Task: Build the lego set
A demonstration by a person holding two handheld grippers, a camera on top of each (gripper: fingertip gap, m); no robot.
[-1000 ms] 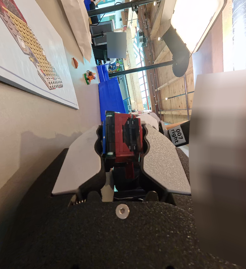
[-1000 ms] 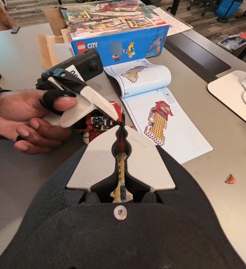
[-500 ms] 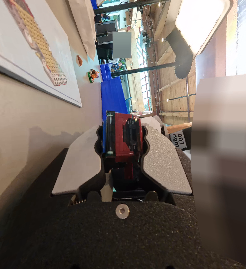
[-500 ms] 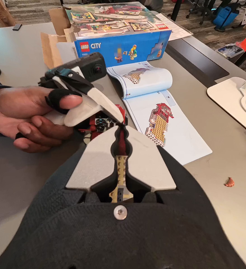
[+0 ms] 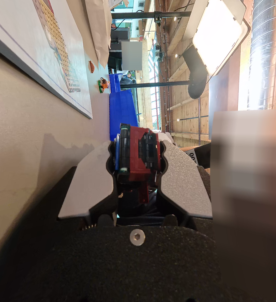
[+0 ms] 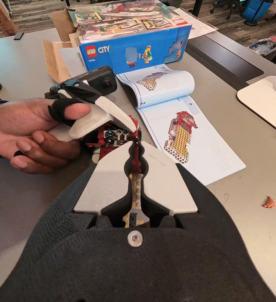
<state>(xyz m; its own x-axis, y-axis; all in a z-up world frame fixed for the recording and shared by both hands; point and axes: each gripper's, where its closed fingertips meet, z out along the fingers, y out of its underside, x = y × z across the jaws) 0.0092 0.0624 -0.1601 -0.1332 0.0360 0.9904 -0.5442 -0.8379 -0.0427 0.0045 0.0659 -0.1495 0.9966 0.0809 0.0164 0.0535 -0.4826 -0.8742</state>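
My left gripper is shut on a red brick model, one pad on its blue and black side, the other on its red side. In the right wrist view a hand holds that gripper, its upper finger over the model's dashboard end. My right gripper reaches over the model's tan studded deck. Its pads are nearly together on a thin dark red part of the model, with a small black bit at the tips.
An open instruction booklet lies on the grey table right of the model, and also shows in the left wrist view. Behind stands the blue set box. A small brown piece lies at right, near a white tray. The tips of both grippers are at nearly the same place. The small brown piece is about 20 cm from both grippers' fingertips.
My left gripper keeps its hold on the model and has shifted a little over the table. My right gripper's tips have parted slightly and stay at the model's dark red part.
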